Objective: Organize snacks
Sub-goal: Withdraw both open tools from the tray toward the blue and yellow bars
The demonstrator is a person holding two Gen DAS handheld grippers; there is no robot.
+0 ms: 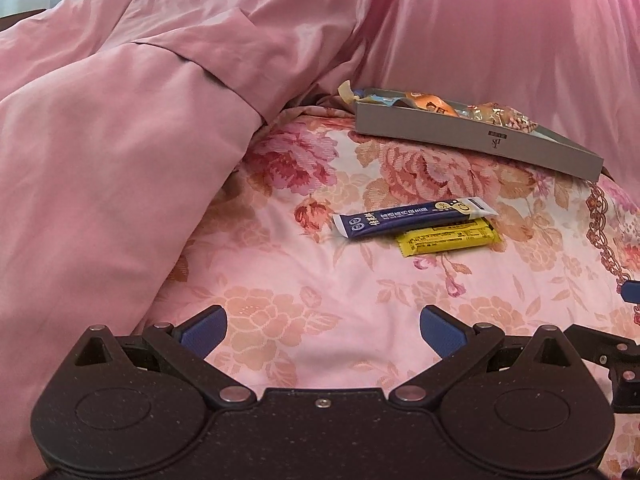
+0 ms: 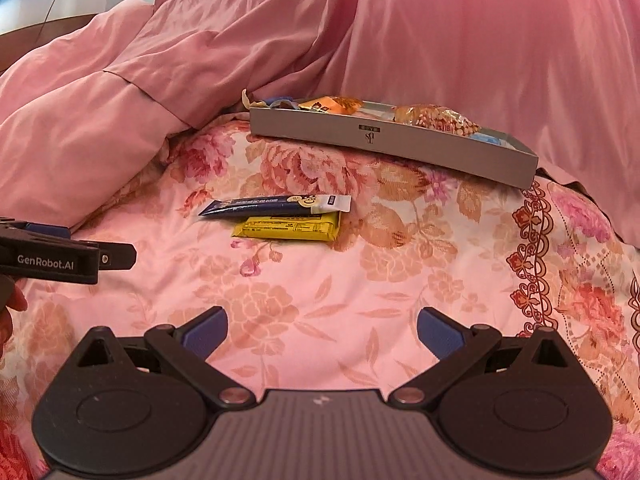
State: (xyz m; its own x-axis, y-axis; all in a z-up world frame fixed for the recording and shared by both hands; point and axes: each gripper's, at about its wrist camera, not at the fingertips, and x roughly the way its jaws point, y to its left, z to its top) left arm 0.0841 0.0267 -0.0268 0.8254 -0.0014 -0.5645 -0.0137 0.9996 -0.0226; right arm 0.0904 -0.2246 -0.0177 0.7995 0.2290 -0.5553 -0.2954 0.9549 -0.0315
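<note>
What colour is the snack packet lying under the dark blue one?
Yellow packet; the right wrist view shows it best.

The right tongs (image 2: 322, 334) hang spread wide with nothing between their blue pads (image 2: 206, 330), above a floral bedsheet (image 2: 304, 280). Taking the grey box (image 2: 384, 142) as the landmark: it lies flat on the bed and holds wrapped snacks (image 2: 434, 117). Nearer the camera than the box and apart from it, a dark blue sachet (image 2: 276, 205) overlaps the far edge of a yellow packet (image 2: 290, 228). Left of the box a pink duvet (image 2: 100, 120) is bunched up; behind the box rises a pink pillow (image 2: 480, 40). Far left of the box, the left tongs (image 2: 66, 258) show side-on at the frame edge.
</note>
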